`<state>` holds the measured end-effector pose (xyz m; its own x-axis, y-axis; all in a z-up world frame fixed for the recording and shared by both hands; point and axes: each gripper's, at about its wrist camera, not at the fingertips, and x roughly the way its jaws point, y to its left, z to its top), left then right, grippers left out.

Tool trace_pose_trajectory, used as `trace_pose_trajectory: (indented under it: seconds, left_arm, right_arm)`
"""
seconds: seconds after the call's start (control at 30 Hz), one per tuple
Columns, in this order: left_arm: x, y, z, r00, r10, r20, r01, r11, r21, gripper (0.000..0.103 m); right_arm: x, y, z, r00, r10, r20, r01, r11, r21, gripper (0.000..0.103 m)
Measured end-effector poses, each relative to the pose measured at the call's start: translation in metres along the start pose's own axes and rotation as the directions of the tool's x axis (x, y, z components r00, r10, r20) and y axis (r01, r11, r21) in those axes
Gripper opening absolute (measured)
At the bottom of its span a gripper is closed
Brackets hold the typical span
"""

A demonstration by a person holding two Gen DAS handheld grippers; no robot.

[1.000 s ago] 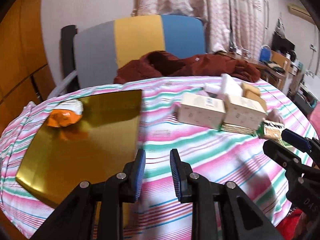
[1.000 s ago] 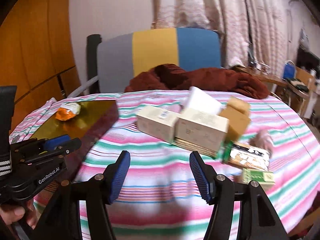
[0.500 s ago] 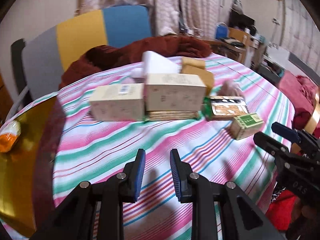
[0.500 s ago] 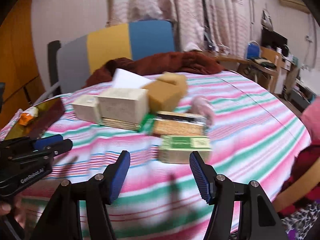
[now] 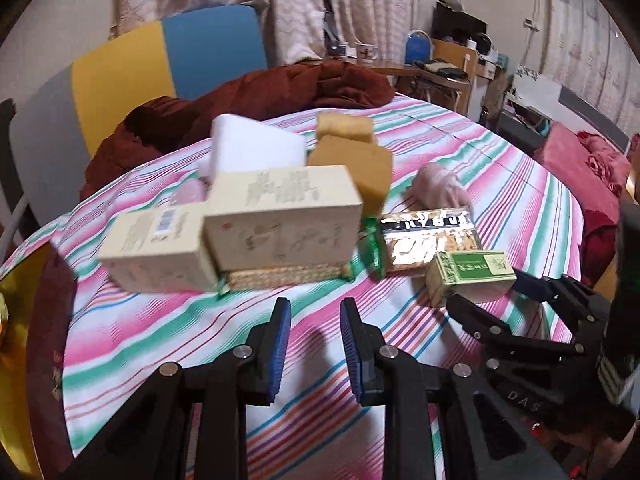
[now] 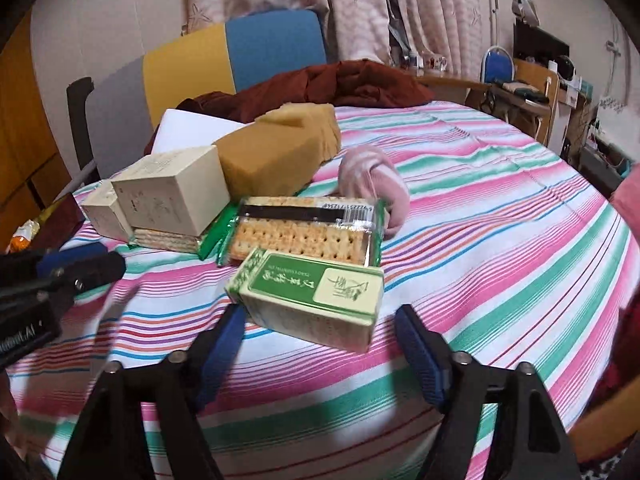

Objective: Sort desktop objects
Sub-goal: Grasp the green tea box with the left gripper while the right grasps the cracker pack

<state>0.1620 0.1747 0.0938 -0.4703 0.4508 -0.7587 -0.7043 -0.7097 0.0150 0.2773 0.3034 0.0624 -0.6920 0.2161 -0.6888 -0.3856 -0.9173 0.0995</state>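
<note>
2 grippers over striped cloth: right gripper [image 6: 320, 334] spread wide at green box [image 6: 308, 294]; left gripper [image 5: 314, 342] narrowly parted, empty.

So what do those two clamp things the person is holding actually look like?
Both are black plastic tools with silver bolts at the joints. Each gripper ends in two fingers lined with ribbed blue pads. The left gripper carries white lettering on its body, seen from the right wrist view, partly cut off. The right gripper shows the letters "DAS" in the left wrist view.
</note>
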Motion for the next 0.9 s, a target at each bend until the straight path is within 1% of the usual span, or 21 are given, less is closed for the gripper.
trace_pose_trajectory:
  seconds: [0.07,0.1,0.17,0.23,0.3,0.33,0.37,0.4,0.43,0.47,0.57,0.63,0.7,0.8,0.87,0.9]
  left_arm:
    - [0.006,-0.008,0.005,1.0,-0.017,-0.01,0.017,1.0,0.018,0.025]
    - [0.009,-0.013,0.008,0.999,-0.033,-0.009,0.033,0.999,0.03,0.025]
    - [0.013,-0.023,0.013,0.998,-0.066,-0.005,0.066,0.996,0.061,0.025]
    - [0.016,-0.032,0.016,0.997,-0.073,-0.006,0.074,0.993,0.088,0.025]
    - [0.02,-0.038,0.019,0.998,-0.062,-0.002,0.062,0.993,0.098,0.025]
    - [0.022,-0.041,0.02,0.998,-0.056,-0.002,0.056,0.994,0.097,0.025]
    - [0.023,-0.04,0.02,0.998,-0.067,-0.012,0.068,0.994,0.082,0.025]
    - [0.024,-0.04,0.02,0.997,-0.079,-0.022,0.081,0.994,0.067,0.025]
    - [0.025,-0.039,0.02,0.995,-0.091,-0.031,0.093,0.994,0.052,0.025]
    - [0.025,-0.037,0.019,0.995,-0.096,-0.033,0.098,0.995,0.037,0.025]
    - [0.023,-0.032,0.015,0.994,-0.1,-0.04,0.1,0.995,-0.001,0.025]
    - [0.021,-0.027,0.012,0.995,-0.089,-0.038,0.088,0.996,-0.022,0.025]
    - [0.019,-0.021,0.01,0.996,-0.077,-0.036,0.075,0.996,-0.043,0.025]
    - [0.014,-0.006,0.004,0.999,-0.025,-0.037,0.022,0.997,-0.077,0.025]
    - [0.01,0.003,-0.002,0.999,-0.004,-0.039,0.0,0.995,-0.1,0.025]
    - [0.008,0.008,-0.004,0.999,0.0,-0.037,-0.004,0.993,-0.116,0.025]
  right_arm:
    - [-0.004,-0.005,-0.003,1.0,0.012,0.006,-0.012,1.0,-0.009,0.046]
    - [-0.006,-0.007,-0.004,1.0,0.019,0.009,-0.019,1.0,-0.013,0.042]
    - [-0.01,-0.012,-0.007,0.999,0.031,0.015,-0.031,0.999,-0.022,0.031]
    - [-0.017,-0.018,-0.01,0.998,0.058,0.017,-0.058,0.998,-0.027,0.031]
    - [-0.021,-0.022,-0.008,0.996,0.086,0.014,-0.085,0.995,-0.046,0.032]
    - [-0.022,-0.023,-0.005,0.996,0.085,0.023,-0.083,0.995,-0.061,0.034]
    - [-0.024,-0.023,-0.002,0.996,0.077,0.036,-0.074,0.994,-0.077,0.044]
    - [-0.025,-0.024,0.002,0.996,0.069,0.049,-0.065,0.994,-0.093,0.05]
    - [-0.025,-0.025,0.006,0.995,0.081,0.056,-0.075,0.992,-0.104,0.06]
    - [-0.023,-0.027,0.011,0.993,0.102,0.059,-0.094,0.989,-0.114,0.066]
    - [-0.013,-0.03,0.023,0.985,0.164,0.047,-0.158,0.98,-0.119,0.067]
    - [-0.006,-0.027,0.024,0.977,0.214,0.021,-0.211,0.971,-0.112,0.067]
    - [-0.004,-0.02,0.021,0.969,0.245,0.001,-0.243,0.962,-0.122,0.067]
    - [-0.009,-0.002,0.011,0.955,0.294,-0.023,-0.294,0.943,-0.155,0.067]
    - [-0.016,0.008,0.004,0.933,0.359,-0.042,-0.361,0.92,-0.152,0.067]
    - [-0.019,0.013,0.001,0.915,0.4,-0.052,-0.403,0.903,-0.151,0.067]
